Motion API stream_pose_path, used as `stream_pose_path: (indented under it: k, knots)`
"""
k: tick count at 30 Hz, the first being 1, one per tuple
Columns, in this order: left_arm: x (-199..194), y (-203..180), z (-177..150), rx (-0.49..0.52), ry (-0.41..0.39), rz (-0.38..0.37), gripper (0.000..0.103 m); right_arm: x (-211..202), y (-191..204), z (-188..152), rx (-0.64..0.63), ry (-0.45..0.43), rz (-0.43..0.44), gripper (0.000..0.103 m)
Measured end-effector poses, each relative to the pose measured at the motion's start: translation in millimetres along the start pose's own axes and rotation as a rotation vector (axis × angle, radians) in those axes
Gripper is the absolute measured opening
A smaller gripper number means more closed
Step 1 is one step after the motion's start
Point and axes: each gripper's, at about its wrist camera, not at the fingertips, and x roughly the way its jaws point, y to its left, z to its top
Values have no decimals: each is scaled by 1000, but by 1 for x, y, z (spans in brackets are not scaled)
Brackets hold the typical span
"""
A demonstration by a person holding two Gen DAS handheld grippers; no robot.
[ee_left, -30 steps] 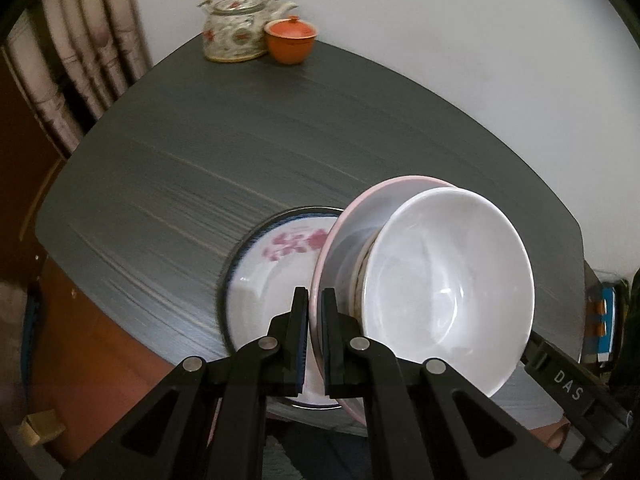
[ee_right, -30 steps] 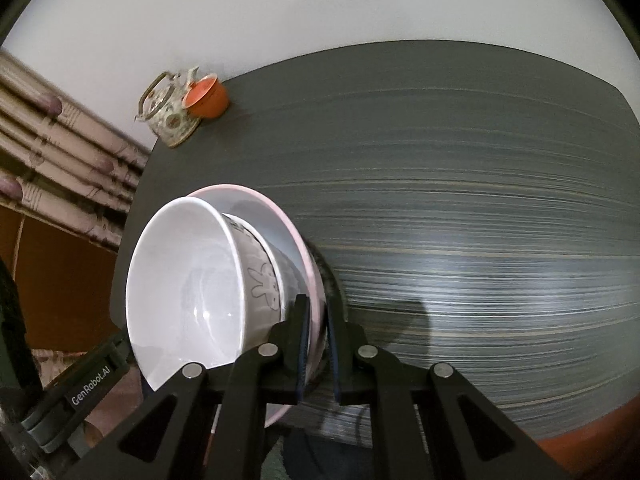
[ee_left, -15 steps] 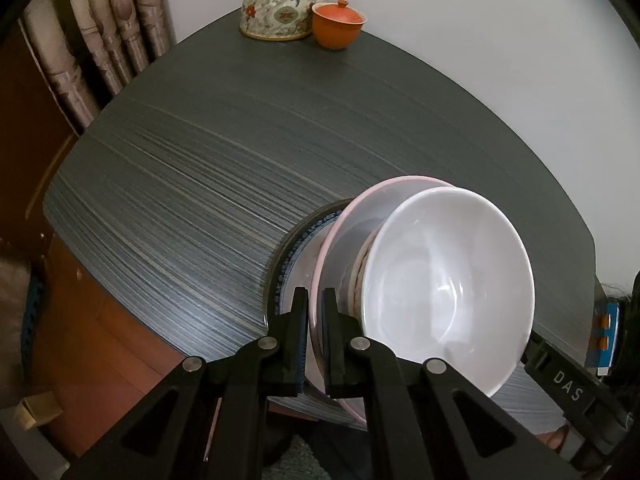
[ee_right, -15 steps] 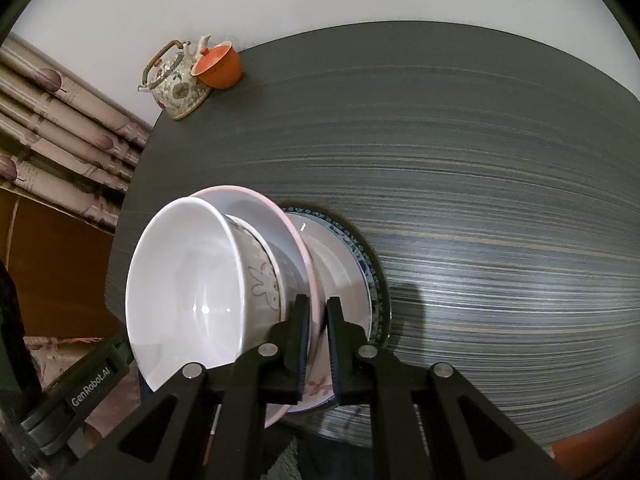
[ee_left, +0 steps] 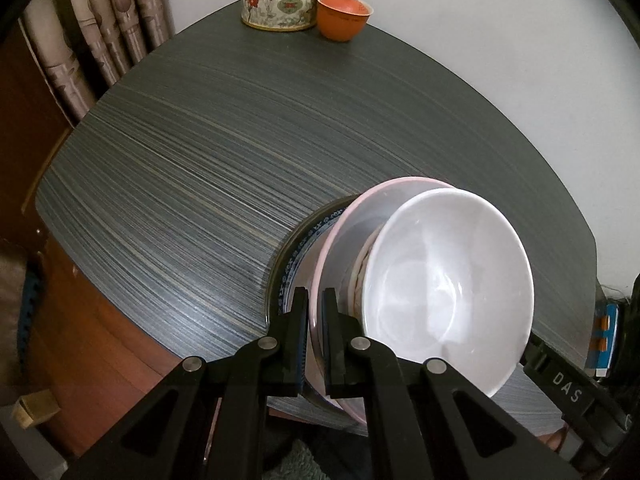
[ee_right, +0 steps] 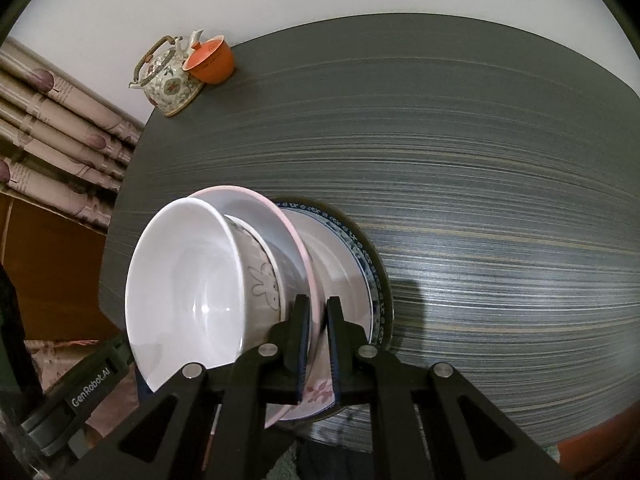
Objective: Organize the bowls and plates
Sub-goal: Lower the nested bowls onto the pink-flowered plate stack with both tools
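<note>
White bowl (ee_left: pixel 440 276) sits nested in the pink-rimmed plate (ee_left: pixel 352 216), a rabbit drawing on its outer wall showing in the right wrist view, and a second bowl rim seems to peek out beneath it. The plate is pinched at its rim on two opposite sides and held over the blue-patterned plate (ee_right: pixel 360 240), which lies flat on the dark table near its front edge, pink flowers painted inside.

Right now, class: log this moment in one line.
left gripper: shut on pink-rimmed plate | right gripper: same | white bowl aboard | over blue-patterned plate
</note>
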Motion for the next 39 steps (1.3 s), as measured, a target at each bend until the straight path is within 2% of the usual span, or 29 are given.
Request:
stream_pose_path:
  k: [30,35,39]
  knots:
    - [1,-3,-8,0,-10,27,3,0,3,0,-3,-4,-7,12]
    - [0,-4,-10,-5,-17,42,7,-2,2,-1,0,-1,1,13]
    - [-2,-1,-9,-12,-22,54,15,-6,2,-3,-9,-11,-4,13]
